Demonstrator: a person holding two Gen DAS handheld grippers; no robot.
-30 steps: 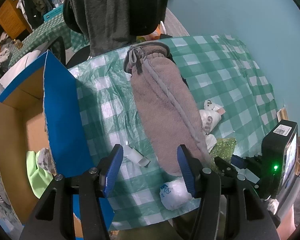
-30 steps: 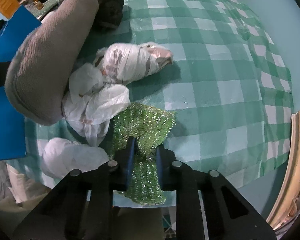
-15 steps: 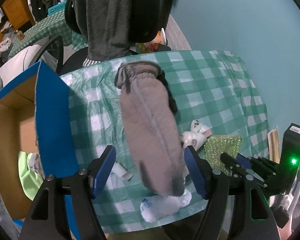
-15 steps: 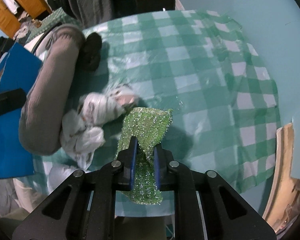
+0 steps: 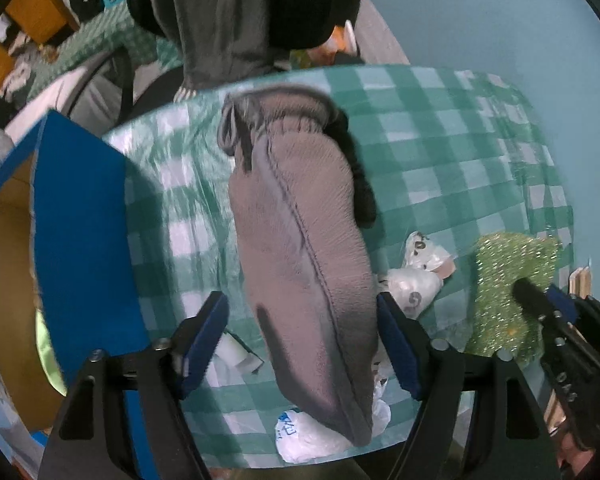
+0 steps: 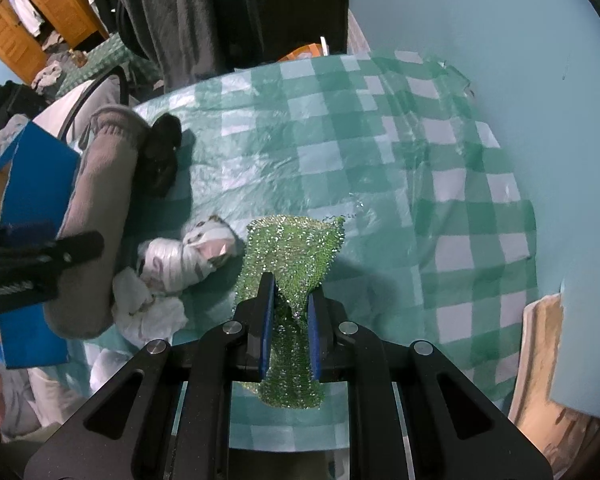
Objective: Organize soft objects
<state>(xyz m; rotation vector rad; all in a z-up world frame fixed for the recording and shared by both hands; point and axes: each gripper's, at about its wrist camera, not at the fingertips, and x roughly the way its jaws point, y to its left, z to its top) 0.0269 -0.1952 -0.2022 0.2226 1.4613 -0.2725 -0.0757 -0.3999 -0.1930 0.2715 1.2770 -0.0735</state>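
- Right gripper (image 6: 291,306) pinches the green glitter cloth (image 6: 296,248), lifted above the checked table (image 6: 380,160).
- Left gripper (image 5: 302,340) is closing, fingers straddling the grey mitten (image 5: 300,240) beside the blue box (image 5: 80,220).

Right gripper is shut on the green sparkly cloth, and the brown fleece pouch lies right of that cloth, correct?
Not quite. The right gripper is shut on the cloth, but the pouch lies left of it, as the right wrist view shows.

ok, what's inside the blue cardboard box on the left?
Inside the blue cardboard box, a lime-green soft item shows against the brown inner wall. The blue flap hides most of the interior, so anything else in there can't be seen.
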